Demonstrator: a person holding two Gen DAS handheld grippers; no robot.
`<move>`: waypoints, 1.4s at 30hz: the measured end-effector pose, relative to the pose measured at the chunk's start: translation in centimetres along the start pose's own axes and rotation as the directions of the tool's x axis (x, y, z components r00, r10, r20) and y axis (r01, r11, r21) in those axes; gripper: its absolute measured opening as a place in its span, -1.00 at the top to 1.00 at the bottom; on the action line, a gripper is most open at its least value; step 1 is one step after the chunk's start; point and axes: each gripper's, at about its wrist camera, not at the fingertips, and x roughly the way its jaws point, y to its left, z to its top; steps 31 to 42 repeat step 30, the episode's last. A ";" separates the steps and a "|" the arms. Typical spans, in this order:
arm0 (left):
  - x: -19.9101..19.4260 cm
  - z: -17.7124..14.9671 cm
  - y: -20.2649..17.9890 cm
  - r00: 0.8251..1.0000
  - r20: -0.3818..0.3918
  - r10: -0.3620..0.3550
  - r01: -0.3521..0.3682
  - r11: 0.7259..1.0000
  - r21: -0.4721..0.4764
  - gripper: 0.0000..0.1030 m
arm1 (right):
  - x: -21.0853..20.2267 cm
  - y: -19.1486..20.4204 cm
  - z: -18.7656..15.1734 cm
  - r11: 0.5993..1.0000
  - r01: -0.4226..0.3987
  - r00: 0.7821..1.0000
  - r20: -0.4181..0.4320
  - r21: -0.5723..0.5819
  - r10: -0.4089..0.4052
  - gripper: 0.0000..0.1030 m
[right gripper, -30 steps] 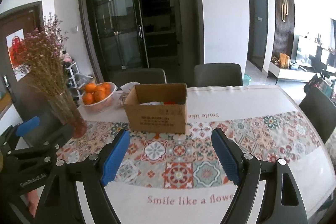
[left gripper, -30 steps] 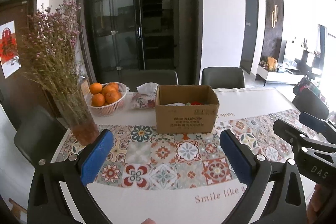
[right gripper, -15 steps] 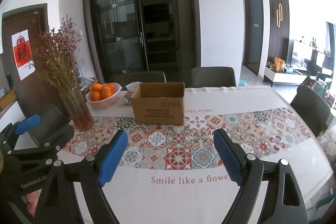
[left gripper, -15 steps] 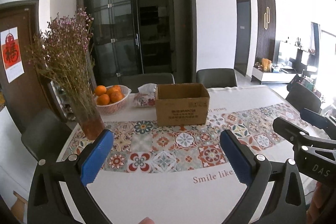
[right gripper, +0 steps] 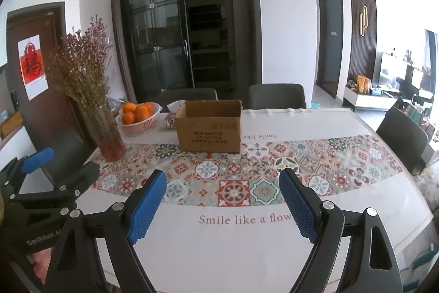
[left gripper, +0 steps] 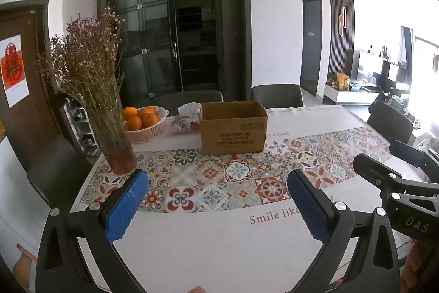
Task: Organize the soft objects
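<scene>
An open brown cardboard box (left gripper: 232, 127) (right gripper: 210, 125) stands on the patterned tablecloth at the far middle of the table; its inside is hidden from this low angle. My left gripper (left gripper: 216, 194) hangs open over the near table edge, well short of the box, nothing between its blue pads. My right gripper (right gripper: 222, 194) is open too, empty, equally far back. Each gripper shows at the edge of the other's view: the right gripper (left gripper: 395, 169) and the left gripper (right gripper: 44, 172).
A glass vase of dried pink flowers (left gripper: 109, 128) stands at the left. Behind it is a white basket of oranges (left gripper: 142, 120) and a floral tissue pack (left gripper: 186, 120) beside the box. Dark chairs (left gripper: 277, 96) ring the table (left gripper: 219, 243).
Both grippers have drawn back from the box toward the near table edge; the box looks smaller and its contents no longer show. Both stay open and empty.
</scene>
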 end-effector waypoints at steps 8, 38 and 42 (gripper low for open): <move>-0.4 -0.4 0.3 1.000 0.000 0.000 0.000 1.000 -0.001 -1.00 | -0.2 0.3 -0.4 1.000 -0.008 1.000 0.006 0.003 0.008 -0.66; -0.5 -0.6 0.1 1.000 -0.004 0.003 -0.003 1.000 -0.007 -1.00 | 0.2 0.7 -1.0 1.000 -0.026 1.000 -0.011 0.011 0.026 -0.66; -0.5 -0.6 0.1 1.000 -0.004 0.003 -0.003 1.000 -0.007 -1.00 | 0.2 0.7 -1.0 1.000 -0.026 1.000 -0.011 0.011 0.026 -0.66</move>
